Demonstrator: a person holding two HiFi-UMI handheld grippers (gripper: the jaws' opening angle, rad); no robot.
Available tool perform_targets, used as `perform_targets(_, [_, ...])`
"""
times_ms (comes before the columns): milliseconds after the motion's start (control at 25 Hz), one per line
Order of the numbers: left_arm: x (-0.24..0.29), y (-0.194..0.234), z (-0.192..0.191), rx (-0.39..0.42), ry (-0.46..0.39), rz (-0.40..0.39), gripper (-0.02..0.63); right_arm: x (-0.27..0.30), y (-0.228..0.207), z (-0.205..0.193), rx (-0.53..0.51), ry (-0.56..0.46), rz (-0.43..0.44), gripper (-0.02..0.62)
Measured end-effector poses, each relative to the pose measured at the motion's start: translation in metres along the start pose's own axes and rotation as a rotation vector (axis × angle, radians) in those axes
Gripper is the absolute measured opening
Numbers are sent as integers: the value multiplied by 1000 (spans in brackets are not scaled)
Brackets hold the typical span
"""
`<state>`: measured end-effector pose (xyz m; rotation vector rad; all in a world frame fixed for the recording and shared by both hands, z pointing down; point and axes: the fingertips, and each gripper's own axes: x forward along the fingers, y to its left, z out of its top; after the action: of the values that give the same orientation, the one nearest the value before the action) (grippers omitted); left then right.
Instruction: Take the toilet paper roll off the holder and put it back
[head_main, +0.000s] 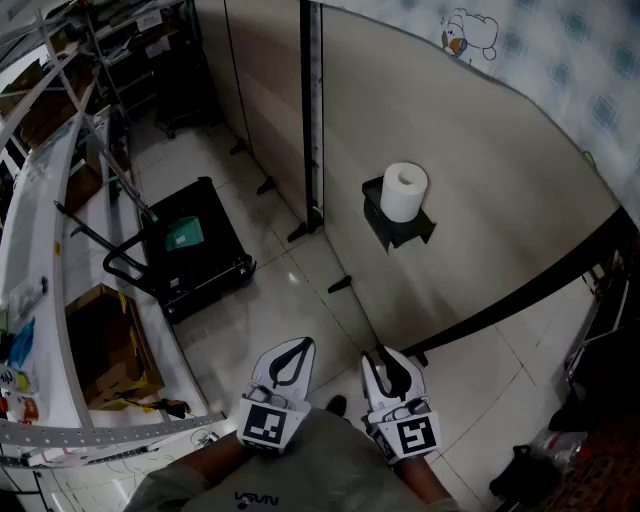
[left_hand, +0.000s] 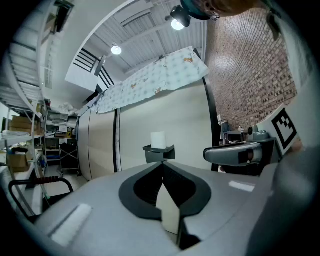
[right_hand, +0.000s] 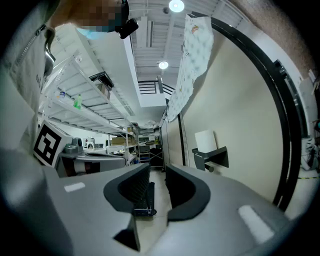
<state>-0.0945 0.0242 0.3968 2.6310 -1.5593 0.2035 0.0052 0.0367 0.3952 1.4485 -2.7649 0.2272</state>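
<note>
A white toilet paper roll (head_main: 404, 190) stands upright on top of a black holder (head_main: 397, 228) fixed to a beige partition wall. Both grippers hang low and close to the person, well short of it. The left gripper (head_main: 292, 350) has its jaws together with nothing between them. In the left gripper view the roll (left_hand: 158, 140) and holder (left_hand: 159, 151) lie straight ahead beyond the left gripper (left_hand: 162, 164). The right gripper (head_main: 386, 362) shows a narrow empty gap between its jaws. In the right gripper view the roll (right_hand: 205, 140) and holder (right_hand: 212, 159) sit up and right of the right gripper (right_hand: 157, 170).
A black cart (head_main: 195, 250) stands on the tiled floor to the left of the partition. Metal shelving (head_main: 40, 200) and a cardboard box (head_main: 100, 345) line the left side. Partition feet (head_main: 340, 285) stick out at floor level. A patterned cloth (head_main: 560, 60) hangs over the wall's top.
</note>
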Motion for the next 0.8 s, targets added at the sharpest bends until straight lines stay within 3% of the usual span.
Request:
perform_targets(160, [33, 3, 0, 12, 9, -25, 37, 11, -20, 8, -40, -8, 6, 98])
perform_targets(400, [84, 14, 1, 9, -6, -83, 38, 41, -53, 22, -170, 70, -5, 113])
perform_targets(800, [186, 98, 44, 0, -72, -221, 71, 154, -104, 98, -386, 195, -91, 160])
